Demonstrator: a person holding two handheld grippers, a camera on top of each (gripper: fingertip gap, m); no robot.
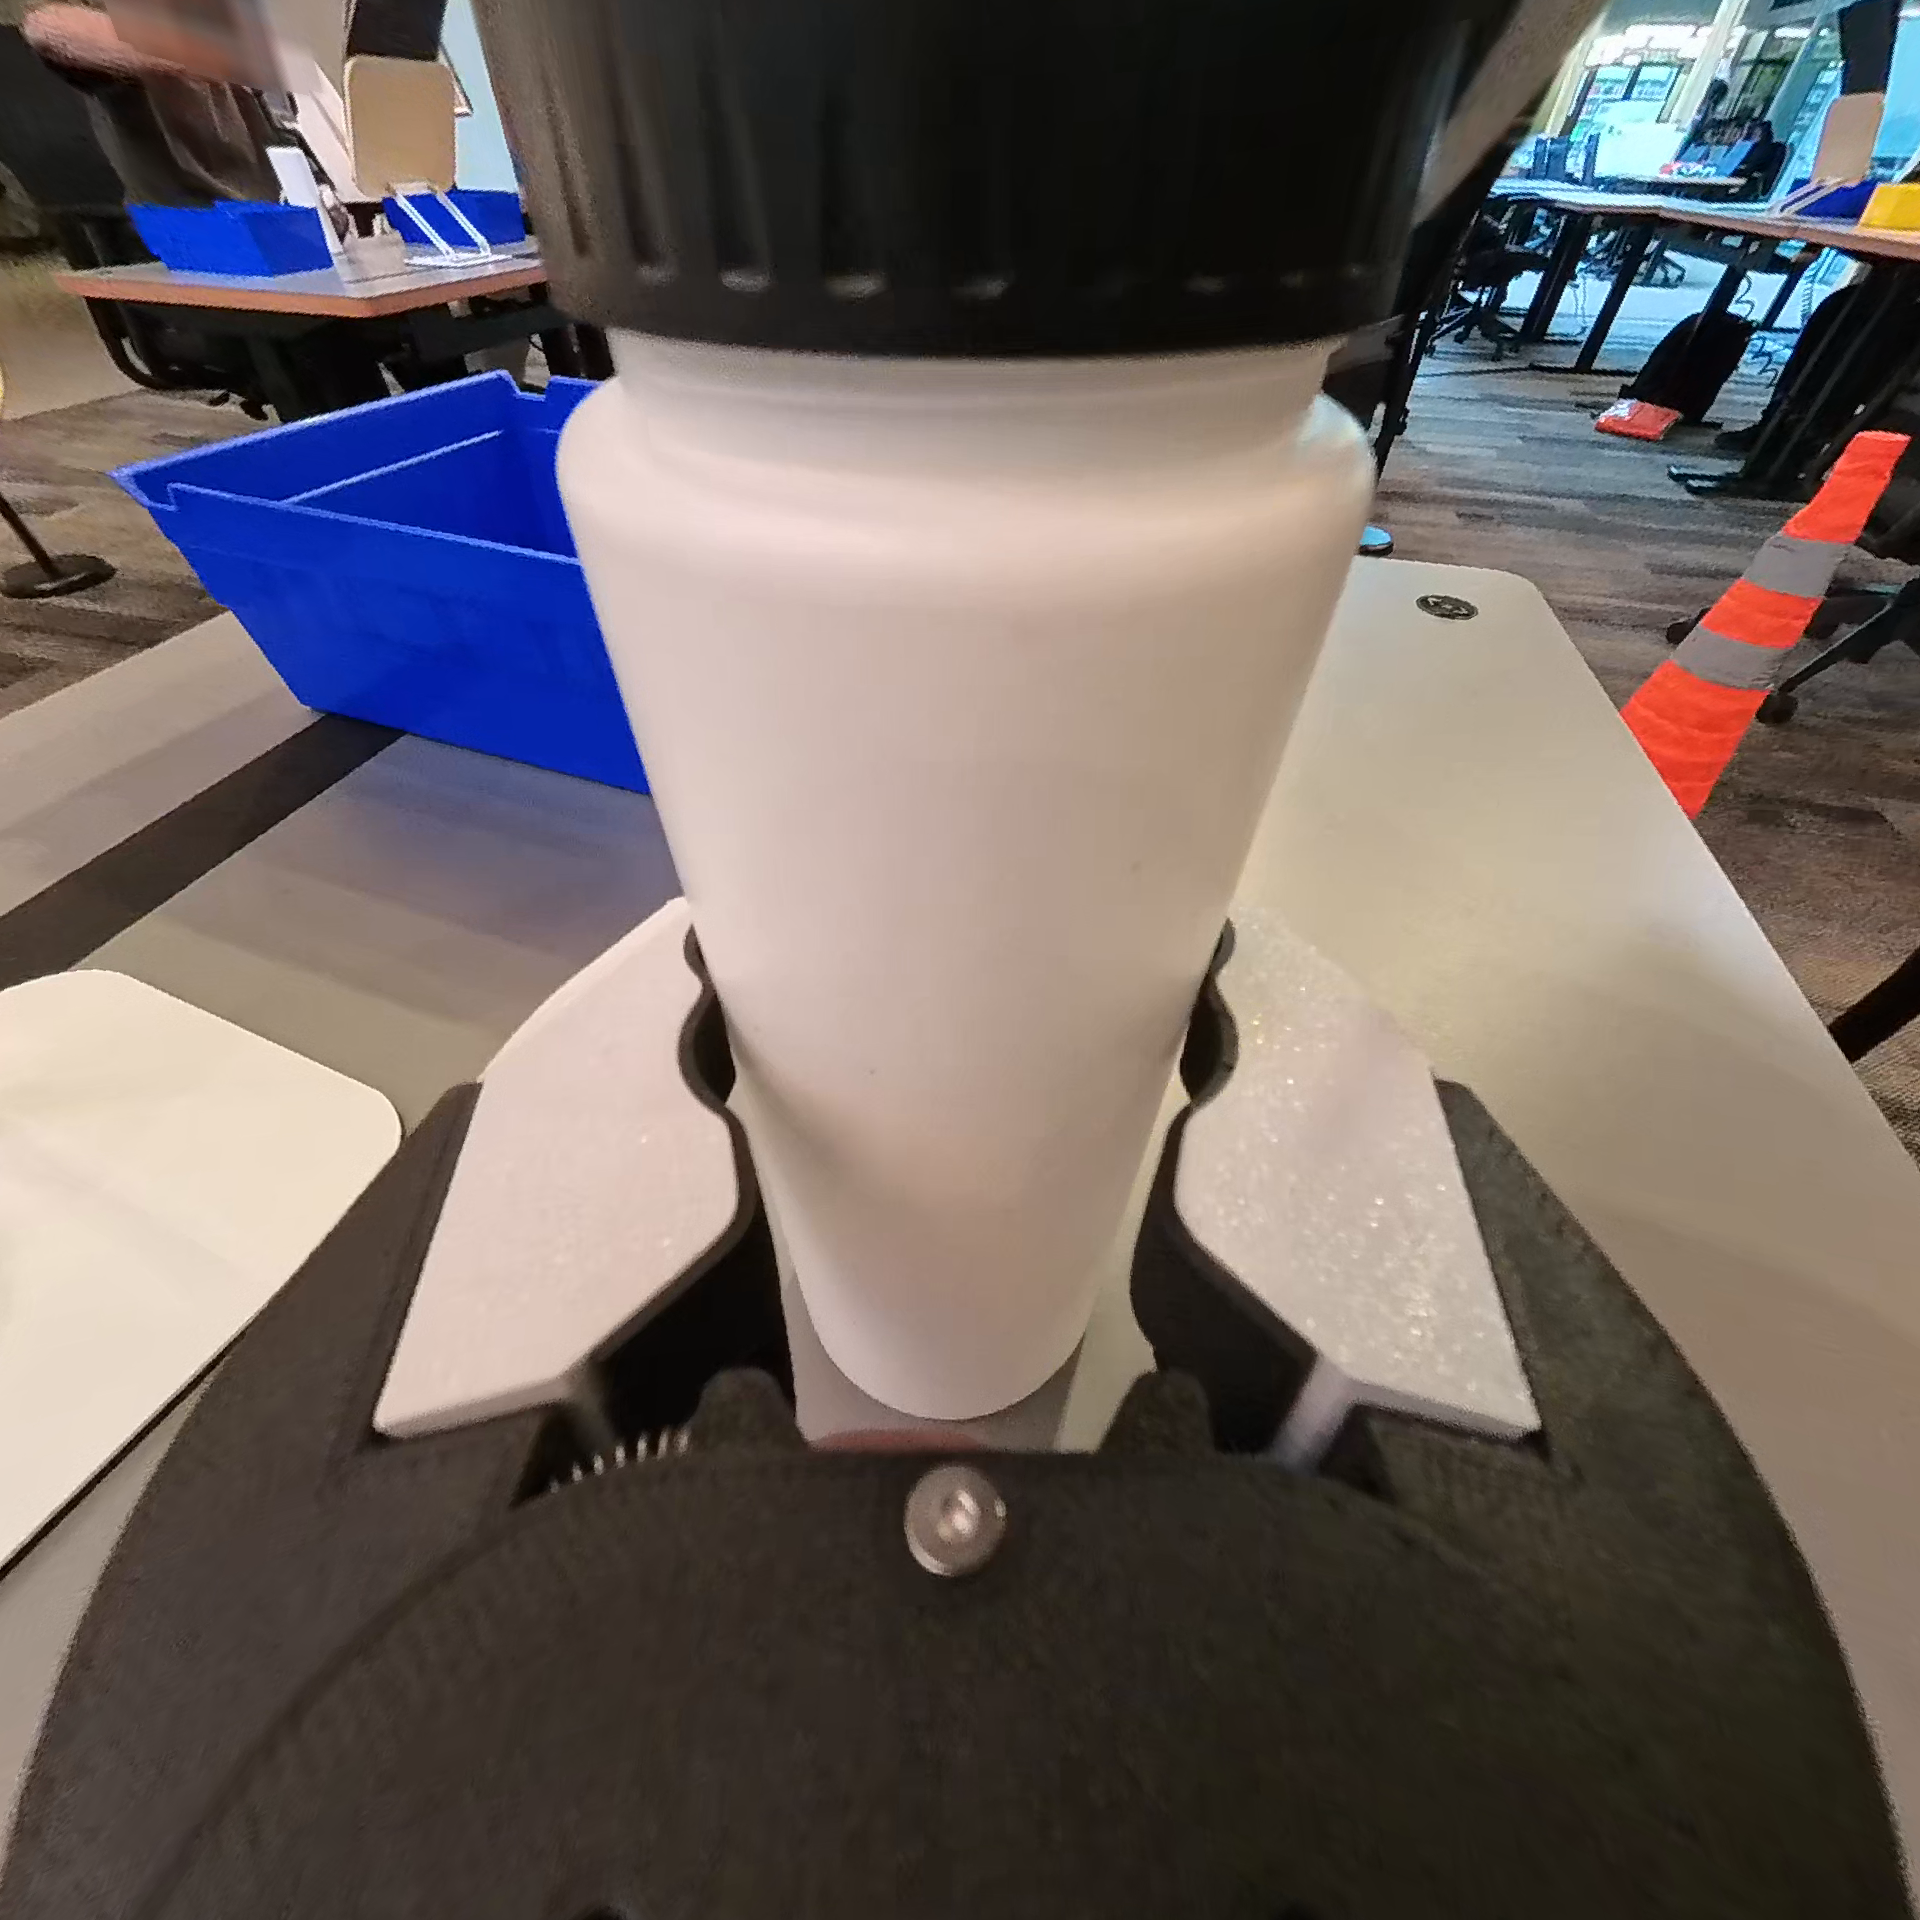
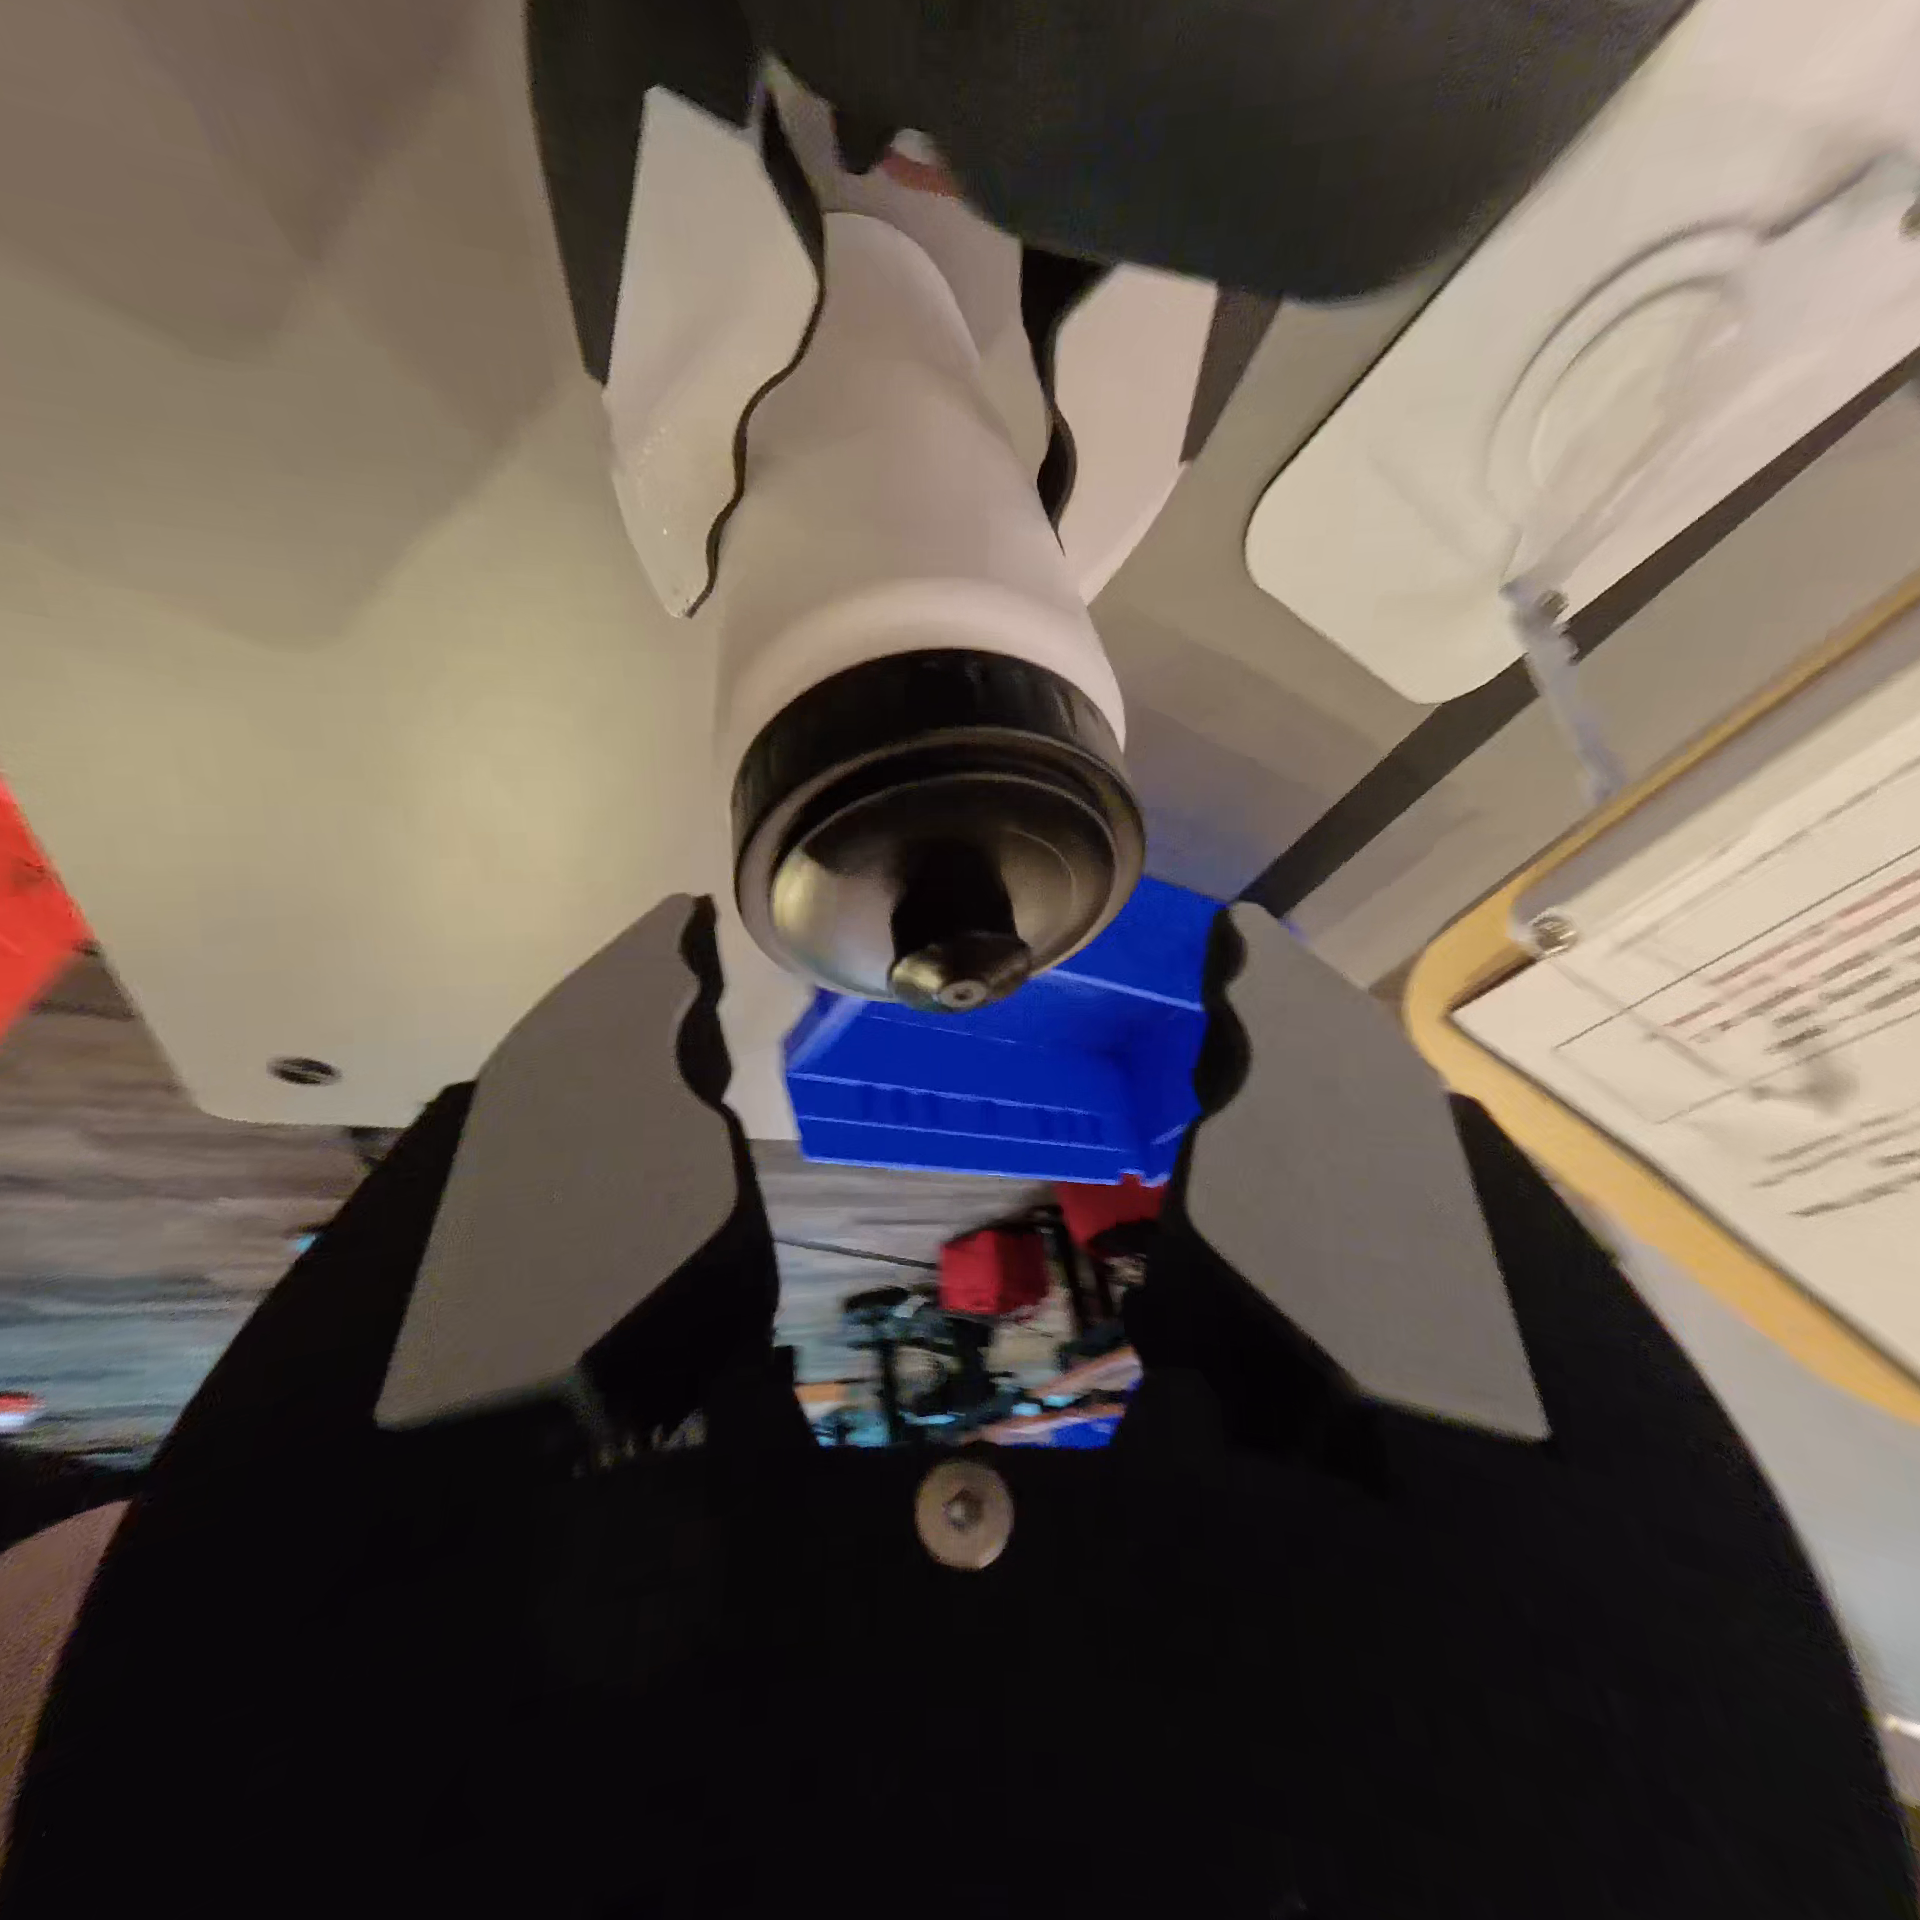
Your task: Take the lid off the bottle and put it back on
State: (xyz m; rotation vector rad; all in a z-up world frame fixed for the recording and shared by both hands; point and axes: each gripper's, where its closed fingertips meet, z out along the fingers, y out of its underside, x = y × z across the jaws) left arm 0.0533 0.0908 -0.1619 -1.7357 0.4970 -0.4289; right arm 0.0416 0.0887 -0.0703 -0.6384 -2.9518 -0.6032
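A white bottle (image 1: 956,790) with a black ribbed lid (image 1: 977,166) fills the left wrist view. My left gripper (image 1: 956,987) is shut on the bottle's lower body and holds it above the table. In the right wrist view the same bottle (image 2: 904,540) points toward the camera, its black domed lid (image 2: 935,821) with a spout on top. The left gripper's fingers (image 2: 717,384) clamp it there. My right gripper (image 2: 961,935) is open and empty, its jaws just short of the lid and apart from it.
A blue bin (image 1: 416,582) stands on the grey table (image 1: 1455,935) behind the bottle, also in the right wrist view (image 2: 987,1070). A white tray (image 1: 156,1195) lies at left. An orange cone (image 1: 1787,623) stands on the floor at right. A clipboard with paper (image 2: 1714,1039) lies nearby.
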